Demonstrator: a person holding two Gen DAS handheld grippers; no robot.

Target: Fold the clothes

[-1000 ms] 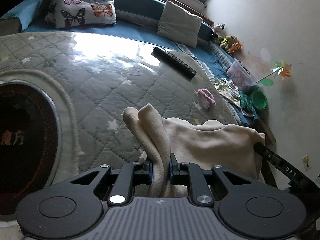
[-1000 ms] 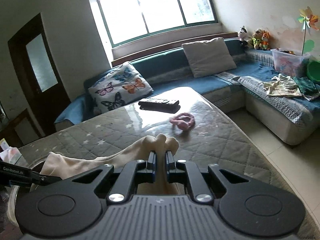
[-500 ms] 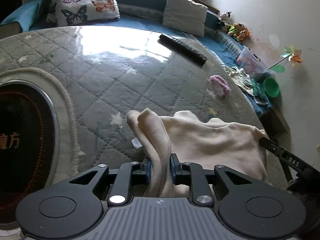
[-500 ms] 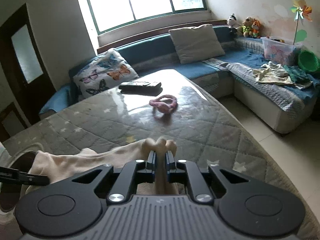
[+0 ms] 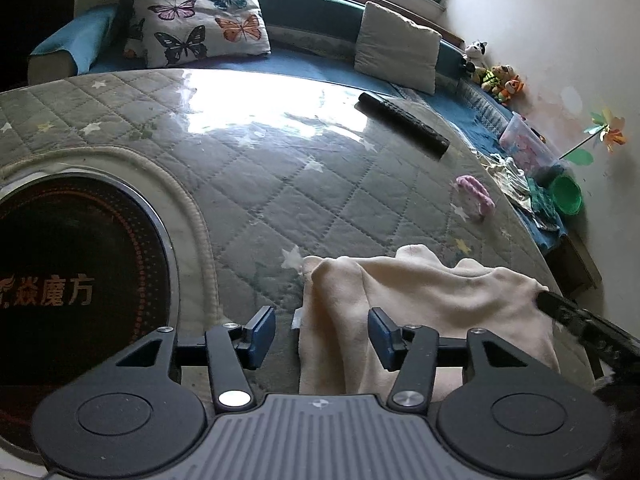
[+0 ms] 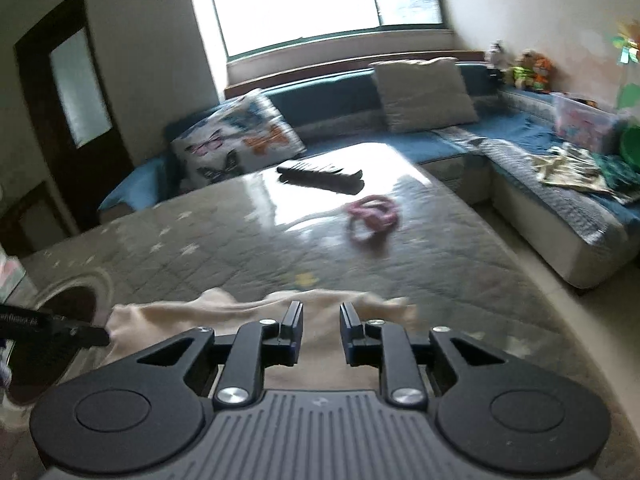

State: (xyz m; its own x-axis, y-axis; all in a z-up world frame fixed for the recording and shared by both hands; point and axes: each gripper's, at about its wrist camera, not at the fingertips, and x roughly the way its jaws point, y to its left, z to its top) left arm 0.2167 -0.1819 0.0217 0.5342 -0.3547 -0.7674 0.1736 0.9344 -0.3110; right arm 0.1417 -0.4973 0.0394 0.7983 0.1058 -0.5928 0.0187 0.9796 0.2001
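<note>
Quilted grey counter (image 5: pixel 280 168) w/ glossy cover is seen before a blue sofa (image 6: pixel 460 144) & window. Cream garment (image 5: pixel 420 300) lies at lower centre, long axis left-right across frame; near edge is cut off by gripper body. Left gripper (image 5: pixel 322 334) & right gripper (image 6: pixel 320 334): fingers just opened, garment released. Right view is blurred.

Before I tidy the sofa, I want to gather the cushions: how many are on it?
2. The butterfly-print cushion leans on the sofa backrest at the left end; the plain beige cushion leans further right, toward the corner with the soft toys. More could lie outside the views.
</note>
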